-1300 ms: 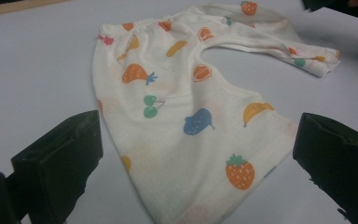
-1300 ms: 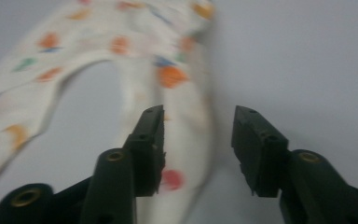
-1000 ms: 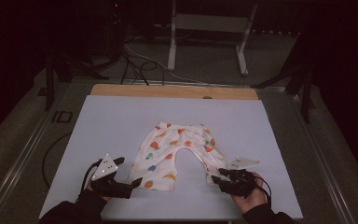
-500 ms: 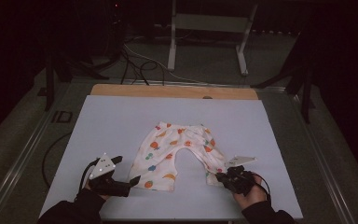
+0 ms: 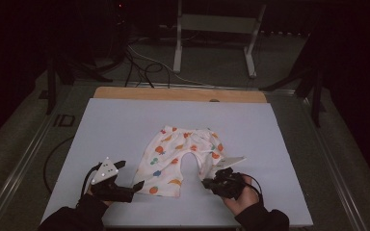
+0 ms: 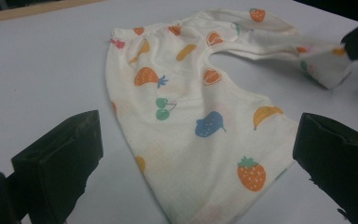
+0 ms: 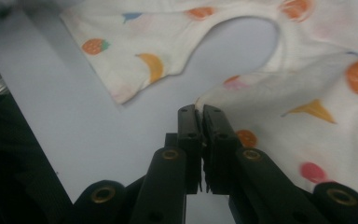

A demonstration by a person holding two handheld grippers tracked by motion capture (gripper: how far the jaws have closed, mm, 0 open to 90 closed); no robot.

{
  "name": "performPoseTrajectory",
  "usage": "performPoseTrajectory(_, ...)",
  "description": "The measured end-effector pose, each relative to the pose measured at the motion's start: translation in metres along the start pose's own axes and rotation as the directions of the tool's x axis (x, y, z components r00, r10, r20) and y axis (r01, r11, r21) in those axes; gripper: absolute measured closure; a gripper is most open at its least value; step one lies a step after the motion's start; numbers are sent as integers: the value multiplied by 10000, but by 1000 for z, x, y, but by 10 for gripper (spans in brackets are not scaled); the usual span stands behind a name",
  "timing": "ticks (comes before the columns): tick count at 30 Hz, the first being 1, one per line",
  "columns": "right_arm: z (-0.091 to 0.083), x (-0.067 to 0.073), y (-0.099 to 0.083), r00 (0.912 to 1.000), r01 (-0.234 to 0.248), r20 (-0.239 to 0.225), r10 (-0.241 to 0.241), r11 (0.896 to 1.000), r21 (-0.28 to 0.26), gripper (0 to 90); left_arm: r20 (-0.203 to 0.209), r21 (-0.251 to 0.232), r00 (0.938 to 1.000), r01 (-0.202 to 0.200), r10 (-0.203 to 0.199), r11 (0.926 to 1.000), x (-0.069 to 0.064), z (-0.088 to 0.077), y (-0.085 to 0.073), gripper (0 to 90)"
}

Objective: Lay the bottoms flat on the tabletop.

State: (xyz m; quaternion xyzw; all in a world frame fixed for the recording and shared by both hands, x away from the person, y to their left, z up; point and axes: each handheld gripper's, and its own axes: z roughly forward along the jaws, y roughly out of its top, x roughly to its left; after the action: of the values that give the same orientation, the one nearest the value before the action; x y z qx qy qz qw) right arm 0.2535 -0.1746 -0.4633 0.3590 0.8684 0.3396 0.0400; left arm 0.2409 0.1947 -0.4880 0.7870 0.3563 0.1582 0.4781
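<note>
A pair of small white shorts [image 5: 178,156] printed with coloured fruit lies on the white table [image 5: 125,130], waistband away from me. My left gripper [image 5: 136,185] stands open at the hem of the left leg, its wide-apart jaws framing the fabric [image 6: 191,130] without touching it. My right gripper [image 7: 199,108] is shut on the hem edge of the other leg [image 7: 279,88], which is lifted and bunched where the jaws pinch it. In the high view the right gripper [image 5: 206,182] sits at the front right of the shorts.
A wooden strip [image 5: 178,94] runs along the table's far edge. Beyond it, on the dark floor, stand a metal frame [image 5: 217,38] and loose cables [image 5: 139,62]. A black cable [image 5: 53,159] loops off the table's left side.
The right gripper has moved left and inward, dragging the right leg's hem with it so the fabric bunches. The left gripper has edged closer to the left leg's hem.
</note>
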Motion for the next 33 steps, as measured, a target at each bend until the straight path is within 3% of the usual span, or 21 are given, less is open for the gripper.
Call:
performPoseTrajectory(12, 24, 16, -9, 9976, 198, -673, -141, 9962, 854, 866, 27, 51, 10000, -42, 42, 10000, 0, 0, 0, 22)
performPoseTrajectory(16, 27, 18, -11, 9954, 243, -949, -158, 9957, 891, 845, 75, 74, 10000, -23, 22, 10000, 0, 1, -1, 25)
performPoseTrajectory(19, 26, 18, -11, 9921, 185, -1248, -98, 9974, 690, 693, 120, 86, 9999, -33, 32, 10000, 0, 1, -1, 28)
performPoseTrajectory(21, 26, 18, -11, 9921, 185, -1248, -98, 9974, 690, 693, 112, 83, 9999, -29, 28, 10000, 0, 1, 0, 28)
performPoseTrajectory(22, 24, 18, -11, 9923, 377, -1197, -307, 9977, 561, 616, 162, 118, 9999, -32, 30, 9999, 0, 1, 0, 28)
performPoseTrajectory(23, 18, 16, -8, 9954, 506, -827, -492, 9986, 151, 466, 180, 102, 9998, -9, 7, 9999, 0, 1, 1, 28)
performPoseTrajectory(24, 11, 11, -5, 9970, 266, -721, -295, 9989, -397, 353, 218, 144, 9998, -12, 9, 9999, 0, 2, 2, 27)
performPoseTrajectory(25, 7, 7, -4, 9959, 304, -826, -359, 9973, -667, 285, 311, 217, 9995, -36, 29, 9998, 0, 2, 3, 27)
performPoseTrajectory(26, 7, 7, -4, 9959, 304, -826, -359, 9973, -667, 285, 370, 242, 9993, -56, 47, 9997, 0, 2, 4, 27)
performPoseTrajectory(27, 3, 2, -3, 9937, 383, -1012, -474, 9952, -898, 201, 402, 207, 9992, -89, 81, 9997, 1, 3, 6, 27)
performPoseTrajectory(28, -6, -7, -1, 9952, 347, -862, -469, 9899, -1371, 185, 432, 230, 9989, -185, 175, 9996, 2, 3, 7, 27)
performPoseTrajectory(30, -9, -11, 1, 9964, 426, -670, -528, 9885, -1449, 161, 446, 218, 9988, -219, 209, 9995, 4, 4, 12, 26)
performPoseTrajectory(31, -15, -21, 3, 9981, 526, -234, -578, 9819, -1821, 155, 485, 229, 9987, -156, 145, 9996, 6, 6, 14, 26)
performPoseTrajectory(33, -15, -21, 3, 9981, 526, -234, -578, 9819, -1821, 155, 483, 65, 9986, -213, 210, 9998, 8, 7, 16, 26)
